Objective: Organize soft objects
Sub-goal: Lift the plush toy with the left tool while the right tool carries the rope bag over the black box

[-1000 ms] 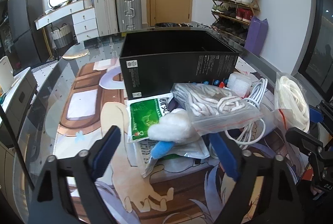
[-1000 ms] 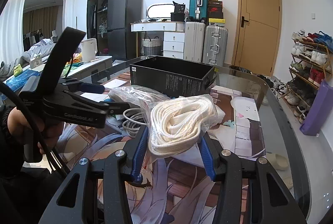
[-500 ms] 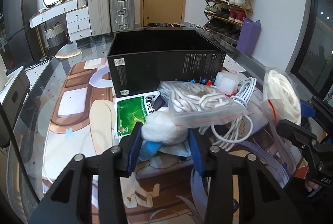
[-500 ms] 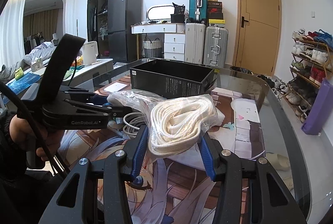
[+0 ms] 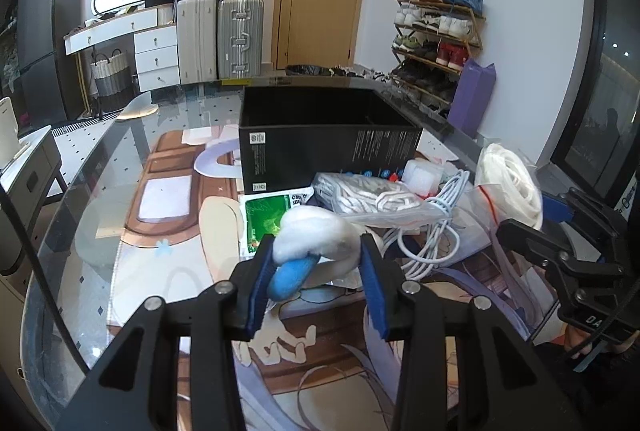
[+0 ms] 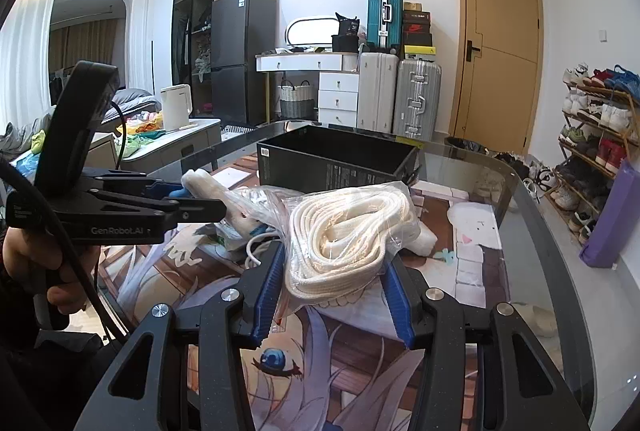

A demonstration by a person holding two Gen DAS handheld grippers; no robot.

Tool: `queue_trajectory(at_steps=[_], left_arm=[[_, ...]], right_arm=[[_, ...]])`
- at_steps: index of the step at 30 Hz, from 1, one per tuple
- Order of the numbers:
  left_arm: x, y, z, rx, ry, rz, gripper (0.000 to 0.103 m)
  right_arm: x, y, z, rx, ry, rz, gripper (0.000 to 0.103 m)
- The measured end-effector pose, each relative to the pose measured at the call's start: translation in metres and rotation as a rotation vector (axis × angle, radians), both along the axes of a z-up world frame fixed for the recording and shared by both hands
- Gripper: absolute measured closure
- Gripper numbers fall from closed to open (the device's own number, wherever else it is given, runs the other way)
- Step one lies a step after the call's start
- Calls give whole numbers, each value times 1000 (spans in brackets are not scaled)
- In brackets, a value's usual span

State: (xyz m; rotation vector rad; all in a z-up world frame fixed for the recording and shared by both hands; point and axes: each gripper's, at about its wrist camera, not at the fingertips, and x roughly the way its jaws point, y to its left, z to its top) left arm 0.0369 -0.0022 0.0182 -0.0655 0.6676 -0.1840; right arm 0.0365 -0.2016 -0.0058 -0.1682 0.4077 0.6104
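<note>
Gripping a white and blue soft toy [image 5: 316,237] between its pads, the left gripper [image 5: 316,271] holds it at twelve o'clock, near the black box [image 5: 328,147]. The right gripper [image 6: 332,283] clamps a bagged white rope [image 6: 352,231], also at twelve o'clock.

Bright daylit room, ceiling cove glow at left, glass tabletop reflections, sharp focus, fisheye-bent edges, dark corner vignette

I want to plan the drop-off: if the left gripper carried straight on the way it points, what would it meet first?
Probably the bagged rope just beyond the white plush held by the left gripper, then the black box wall; depth is unclear.
</note>
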Motion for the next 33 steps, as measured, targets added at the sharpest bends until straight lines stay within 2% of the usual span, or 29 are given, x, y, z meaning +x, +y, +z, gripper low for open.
queue_trajectory(at_steps=[16, 24, 33], left_arm=[[-21, 4, 17, -43, -40, -23, 64], [-29, 2, 37, -44, -100, -21, 64], [-21, 6, 47, -27, -157, 0, 64]], right_arm=[[-3, 5, 14, 8, -30, 7, 55], [0, 8, 22, 10, -45, 16, 55], [14, 7, 37, 45, -32, 36, 55]])
